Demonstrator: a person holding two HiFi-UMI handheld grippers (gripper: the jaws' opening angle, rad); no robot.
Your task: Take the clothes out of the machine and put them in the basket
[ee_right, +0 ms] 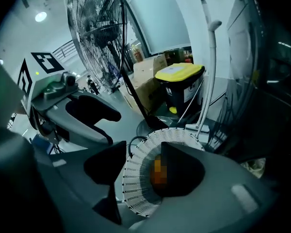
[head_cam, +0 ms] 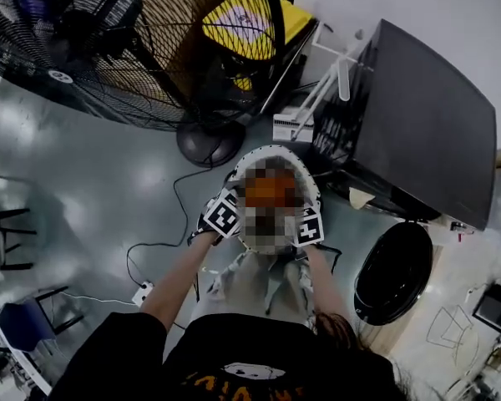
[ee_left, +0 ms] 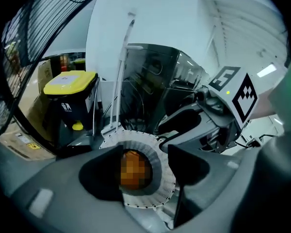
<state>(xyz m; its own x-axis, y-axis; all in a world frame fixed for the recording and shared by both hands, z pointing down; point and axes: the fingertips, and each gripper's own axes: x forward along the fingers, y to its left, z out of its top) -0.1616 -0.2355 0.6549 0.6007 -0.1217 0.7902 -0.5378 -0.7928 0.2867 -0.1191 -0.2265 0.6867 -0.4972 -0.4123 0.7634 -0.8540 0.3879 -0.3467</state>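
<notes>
1. Hovering at the rim of the basket (head_cam: 271, 149), the left gripper (ee_left: 141, 150) and the right gripper (ee_right: 143, 147) sat side by side, close together, both angled down into it.
2. On the left, the fingers (ee_left: 94, 178) stood apart with nothing caught between them. Only the basket's white slatted wall showed through the gap, just beyond the tips.
3. Same story on the right: its fingers (ee_right: 184, 171) were spread and empty, and the basket's rim and dark hollow were framed between them and ahead of them.
4. And there it was! An orange garment (head_cam: 269, 192) lay down inside the basket, below and just ahead of both pairs of fingertips. As far as any view showed, neither pair touched it.
5. The washing machine (head_cam: 426, 115) stood out past the right fingers, on their outer side and well apart from them. Its round door (head_cam: 394, 272) hung open, lower down on that same side. No view looked into the drum, so what it held could not be told.
6. By my read, this garment's trip was finished: it was in the basket with no fingers on it.
7. What was left hung on that unseen drum. If more clothes waited inside, the fingers would need to swing out to the open door, reach in and bring the next piece across. If it was bare, the job looked as good as done.
</notes>
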